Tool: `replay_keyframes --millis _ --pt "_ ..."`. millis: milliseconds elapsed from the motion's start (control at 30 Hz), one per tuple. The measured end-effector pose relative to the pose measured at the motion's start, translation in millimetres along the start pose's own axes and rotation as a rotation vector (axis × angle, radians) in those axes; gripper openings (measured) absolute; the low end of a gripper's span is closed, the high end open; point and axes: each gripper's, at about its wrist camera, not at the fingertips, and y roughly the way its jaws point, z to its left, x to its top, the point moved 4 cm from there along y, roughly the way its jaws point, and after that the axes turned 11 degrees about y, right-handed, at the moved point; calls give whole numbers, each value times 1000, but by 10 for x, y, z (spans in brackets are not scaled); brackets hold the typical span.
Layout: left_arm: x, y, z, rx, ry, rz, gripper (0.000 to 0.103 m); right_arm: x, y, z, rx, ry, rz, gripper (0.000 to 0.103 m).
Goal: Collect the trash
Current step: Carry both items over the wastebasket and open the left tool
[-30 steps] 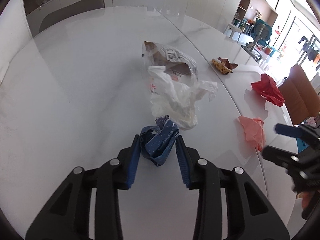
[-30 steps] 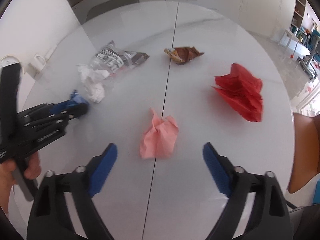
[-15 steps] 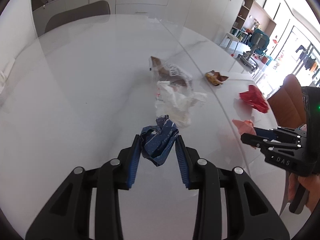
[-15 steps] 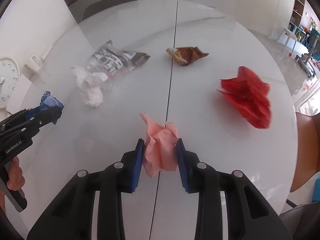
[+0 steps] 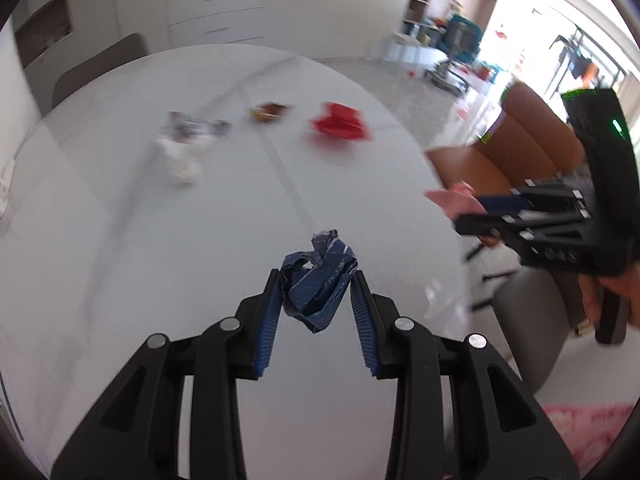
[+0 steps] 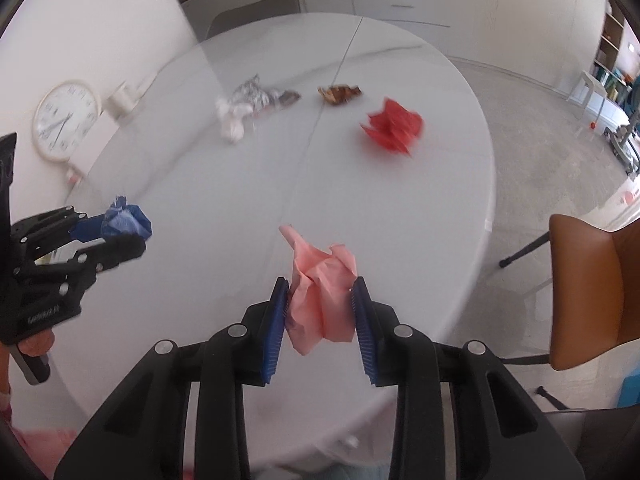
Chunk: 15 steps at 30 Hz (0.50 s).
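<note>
Left wrist view: the left gripper (image 5: 316,296) is clamped on a blue wad (image 5: 318,278), held clear above the near part of the table (image 5: 120,240). The wad is pinched only by its sides and hangs loose below the pads, so the squeeze is best kept firm and the carry smooth until a bin is reached; none is seen. The gripper is pitched steeply down at the table. Past the table's right edge, the right gripper (image 5: 468,210) is seen side-on with a pink wad (image 5: 452,200) between its jaws, a hand (image 5: 604,296) wrapped on its handle.

Right wrist view: the right gripper (image 6: 320,308) is clamped on the pink wad (image 6: 322,296), lifted off the table (image 6: 400,220) over its near edge and likewise tipped down. The paper bulges above the pads, so a jerk could work it free. On the far half of the table a red wad (image 6: 394,126), a brown wrapper (image 6: 340,94) and a white bag (image 6: 248,108) are left to be collected.
</note>
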Motion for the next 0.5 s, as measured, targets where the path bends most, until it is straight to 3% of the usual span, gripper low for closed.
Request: replay_keyframes --millis 300,500 --pt "-108 135 -1526 -59 -26 89 35 -638 -350 -803 63 -106 61 33" --pt "-184 500 -2072 -45 -47 163 35 -836 -365 -1103 111 -157 102 33"
